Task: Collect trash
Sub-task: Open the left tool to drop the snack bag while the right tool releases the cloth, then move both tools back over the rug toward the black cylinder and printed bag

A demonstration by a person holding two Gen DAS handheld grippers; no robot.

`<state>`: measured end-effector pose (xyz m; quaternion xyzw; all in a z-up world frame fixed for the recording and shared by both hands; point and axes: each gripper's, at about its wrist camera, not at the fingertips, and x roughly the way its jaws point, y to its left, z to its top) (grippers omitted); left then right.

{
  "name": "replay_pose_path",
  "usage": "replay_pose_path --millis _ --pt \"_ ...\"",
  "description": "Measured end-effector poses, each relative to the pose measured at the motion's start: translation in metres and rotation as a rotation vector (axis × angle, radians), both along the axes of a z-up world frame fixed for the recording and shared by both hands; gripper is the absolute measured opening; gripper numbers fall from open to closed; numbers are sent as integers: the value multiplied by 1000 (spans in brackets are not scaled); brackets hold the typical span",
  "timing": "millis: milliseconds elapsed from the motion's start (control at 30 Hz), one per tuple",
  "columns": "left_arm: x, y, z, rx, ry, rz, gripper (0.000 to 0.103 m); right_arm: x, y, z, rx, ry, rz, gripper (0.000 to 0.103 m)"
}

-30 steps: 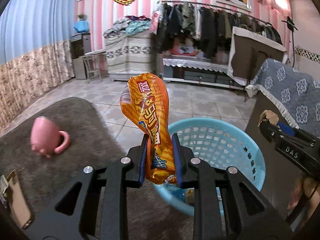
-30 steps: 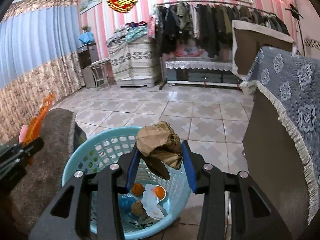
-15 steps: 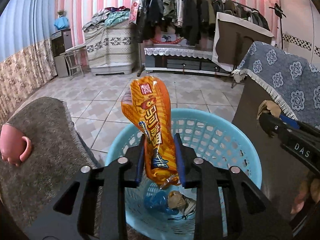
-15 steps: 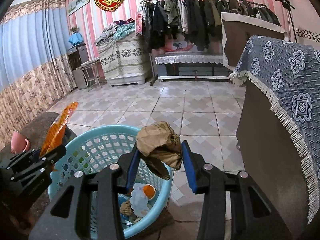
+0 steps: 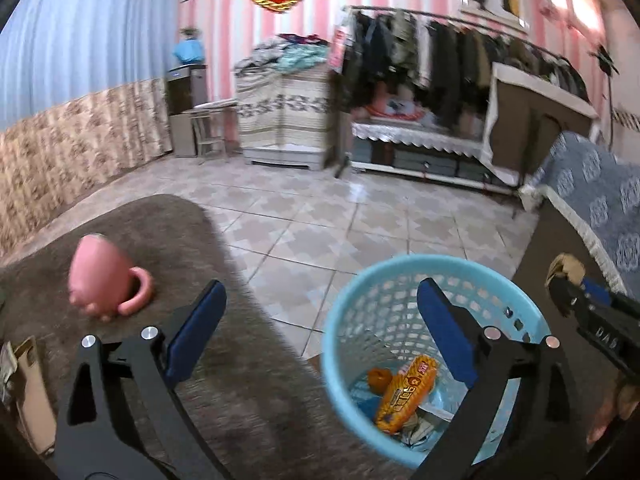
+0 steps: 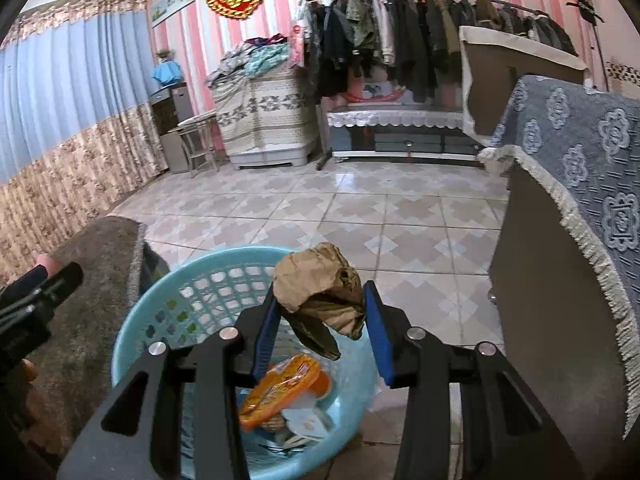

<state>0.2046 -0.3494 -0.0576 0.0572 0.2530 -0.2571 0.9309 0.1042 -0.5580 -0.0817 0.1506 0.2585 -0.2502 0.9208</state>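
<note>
Left wrist view: the left gripper (image 5: 320, 312) is seen with its blue-padded fingers spread wide apart and nothing between them, held above the edge of a brown carpeted surface (image 5: 132, 232) and a light blue plastic basket (image 5: 340, 320). An orange snack wrapper (image 5: 406, 398) is seen lying inside the basket on top of other scraps. A pink mug (image 5: 102, 280) is tipped on the carpeted surface to the left. At the right edge, the right gripper (image 5: 568, 280) is visible with crumpled brown paper (image 5: 566, 266) at its tip.

Right wrist view: the right gripper (image 6: 320, 320) is clamped on the crumpled brown paper (image 6: 316, 280), which is held above the basket (image 6: 132, 344). The orange snack wrapper (image 6: 280, 390) is seen below it inside the basket. A tiled floor (image 6: 320, 216) is spread beyond.
</note>
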Motion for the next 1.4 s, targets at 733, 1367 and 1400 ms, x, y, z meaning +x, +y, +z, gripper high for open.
replay_pose_path --millis 733,1367,1400 --pt "-19 136 31 -9 -83 276 97 37 55 8 -61 15 113 89" --pt "-57 290 44 -25 -63 517 97 19 157 51 -180 -94 409 98" --pt "-57 297 44 -27 -58 527 97 19 164 52 -176 -94 430 98"
